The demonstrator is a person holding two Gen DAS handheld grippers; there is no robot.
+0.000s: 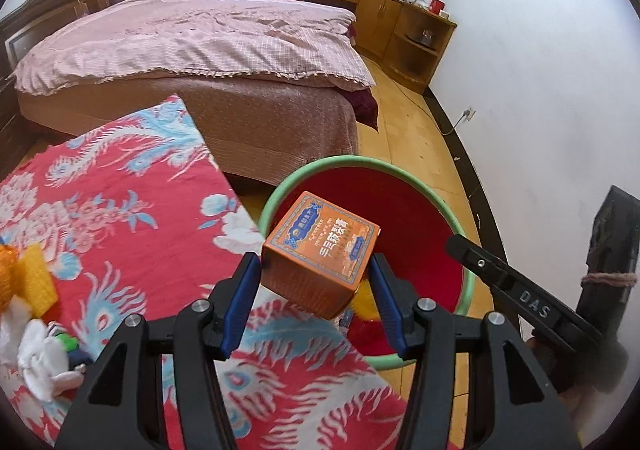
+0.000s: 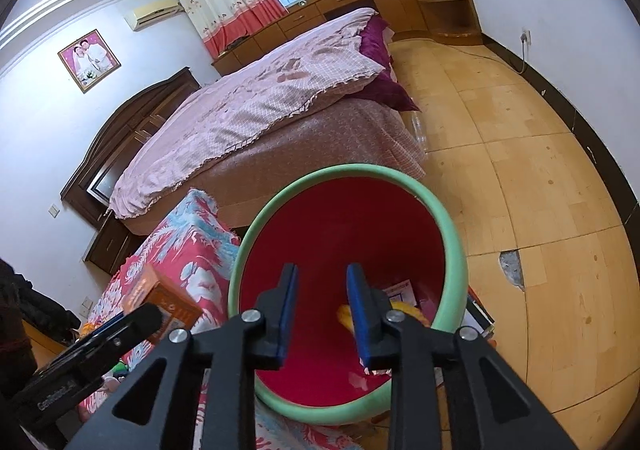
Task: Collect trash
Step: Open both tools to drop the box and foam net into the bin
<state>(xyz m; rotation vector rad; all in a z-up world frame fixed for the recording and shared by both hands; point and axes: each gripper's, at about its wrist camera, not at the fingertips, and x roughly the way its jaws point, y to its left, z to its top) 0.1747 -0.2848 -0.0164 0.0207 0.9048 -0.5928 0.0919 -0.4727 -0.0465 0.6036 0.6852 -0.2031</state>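
Observation:
My left gripper (image 1: 314, 278) is shut on an orange box (image 1: 320, 250) with blue trim and holds it over the near rim of a red bin with a green rim (image 1: 304, 174). The box also shows in the right wrist view (image 2: 160, 300). My right gripper (image 2: 322, 314) is open and empty, its fingers over the mouth of the bin (image 2: 452, 246). Yellow trash (image 2: 404, 308) and paper lie at the bin's bottom. The right gripper's body (image 1: 524, 290) shows at the right of the left wrist view.
A table with a red floral cloth (image 1: 120, 210) stands left of the bin. White tissue (image 1: 40, 354) and yellow and orange items (image 1: 32, 274) lie at its left edge. A bed (image 1: 192, 46) stands behind, wooden floor (image 2: 540, 190) to the right.

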